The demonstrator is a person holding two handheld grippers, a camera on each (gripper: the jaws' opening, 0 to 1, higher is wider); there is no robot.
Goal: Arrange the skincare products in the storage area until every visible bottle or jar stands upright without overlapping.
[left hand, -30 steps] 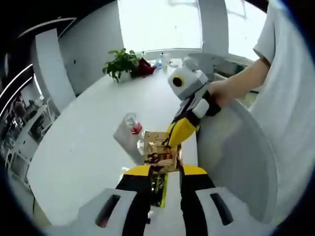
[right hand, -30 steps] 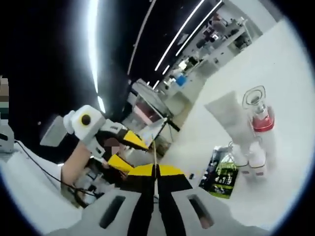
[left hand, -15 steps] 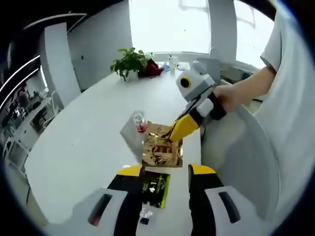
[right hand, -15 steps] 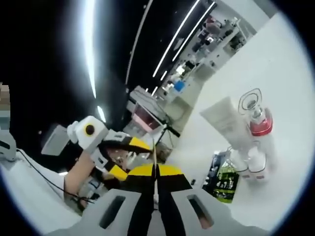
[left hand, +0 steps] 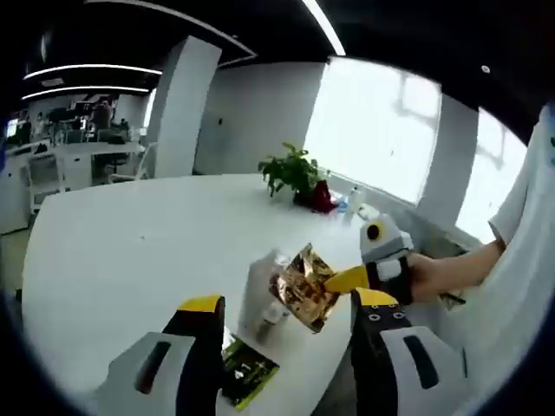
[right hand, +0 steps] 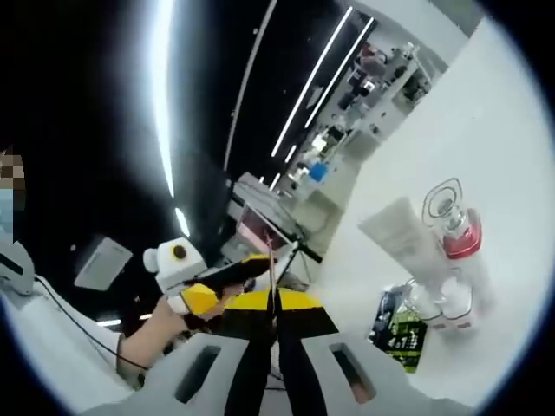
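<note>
While the left gripper point(left hand: 286, 321) is spread wide, a gold sachet point(left hand: 305, 287) is pinched by the right gripper point(right hand: 273, 299) above the white table point(left hand: 113, 234).

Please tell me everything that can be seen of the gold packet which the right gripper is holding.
The gold packet is a flat, shiny foil sachet, gold with dark brownish print, crinkled as it looks. It hangs in the air above the white table, tilted, pinched at one edge by the right gripper, whose jaws are shut on it. In the right gripper view it shows edge-on as a thin line rising between the closed jaws. It hangs in front of the white tube; whether they touch is unclear.
</note>
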